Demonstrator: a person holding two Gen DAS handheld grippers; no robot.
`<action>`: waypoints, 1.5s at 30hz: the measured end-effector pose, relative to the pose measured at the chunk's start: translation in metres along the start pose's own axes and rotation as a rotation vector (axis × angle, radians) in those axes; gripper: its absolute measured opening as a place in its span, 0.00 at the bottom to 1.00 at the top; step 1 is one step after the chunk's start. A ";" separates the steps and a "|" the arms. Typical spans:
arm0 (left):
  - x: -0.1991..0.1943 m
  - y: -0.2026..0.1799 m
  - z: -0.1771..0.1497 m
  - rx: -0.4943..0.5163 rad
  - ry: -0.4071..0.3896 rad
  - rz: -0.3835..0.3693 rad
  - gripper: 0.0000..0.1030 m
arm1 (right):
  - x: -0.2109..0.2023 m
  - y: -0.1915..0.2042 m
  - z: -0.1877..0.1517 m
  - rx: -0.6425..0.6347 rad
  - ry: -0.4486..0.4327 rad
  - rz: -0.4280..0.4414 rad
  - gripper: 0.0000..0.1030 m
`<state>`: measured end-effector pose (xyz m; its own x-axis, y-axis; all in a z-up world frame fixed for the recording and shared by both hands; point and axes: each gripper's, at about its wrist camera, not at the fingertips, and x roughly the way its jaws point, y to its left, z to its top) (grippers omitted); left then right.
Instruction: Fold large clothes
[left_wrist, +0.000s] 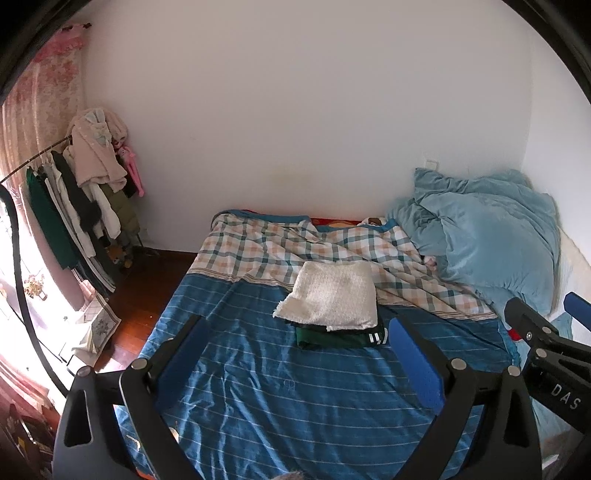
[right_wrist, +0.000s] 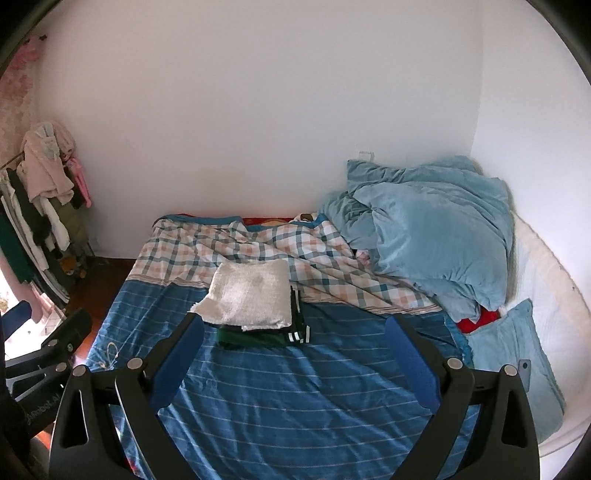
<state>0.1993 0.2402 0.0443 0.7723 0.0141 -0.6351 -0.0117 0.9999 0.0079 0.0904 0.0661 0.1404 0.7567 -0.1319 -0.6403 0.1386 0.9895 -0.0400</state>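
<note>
Your left gripper (left_wrist: 299, 339) and right gripper (right_wrist: 295, 338) hang spread wide and empty above the blue striped bedspread (right_wrist: 295, 398), where a folded white garment (right_wrist: 251, 295) largely hides the green garment (right_wrist: 255, 338) beneath it.

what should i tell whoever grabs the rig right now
Left tool: open, empty, held above the blue striped sheet.
Right tool: open, empty, held alongside the left.
Clothes: a folded stack sits mid-bed, white fleece on top of a dark green garment with white stripes.
Done: those two look folded and stacked.
Left: no unfolded garment lies on the sheet. More clothes hang on the rack at the left; the next piece probably comes from there.
</note>
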 end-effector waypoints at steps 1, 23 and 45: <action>0.000 -0.001 0.000 0.001 0.001 0.001 0.97 | 0.000 0.001 0.000 -0.001 0.004 0.009 0.97; -0.001 0.005 0.001 -0.001 0.013 0.016 0.97 | 0.008 0.002 -0.010 -0.012 0.028 0.029 0.97; 0.001 0.010 -0.001 -0.008 0.025 0.026 0.97 | 0.026 0.009 -0.007 -0.039 0.050 0.042 0.97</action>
<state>0.1988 0.2501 0.0432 0.7554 0.0402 -0.6540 -0.0368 0.9991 0.0189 0.1063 0.0718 0.1182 0.7287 -0.0879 -0.6792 0.0817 0.9958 -0.0412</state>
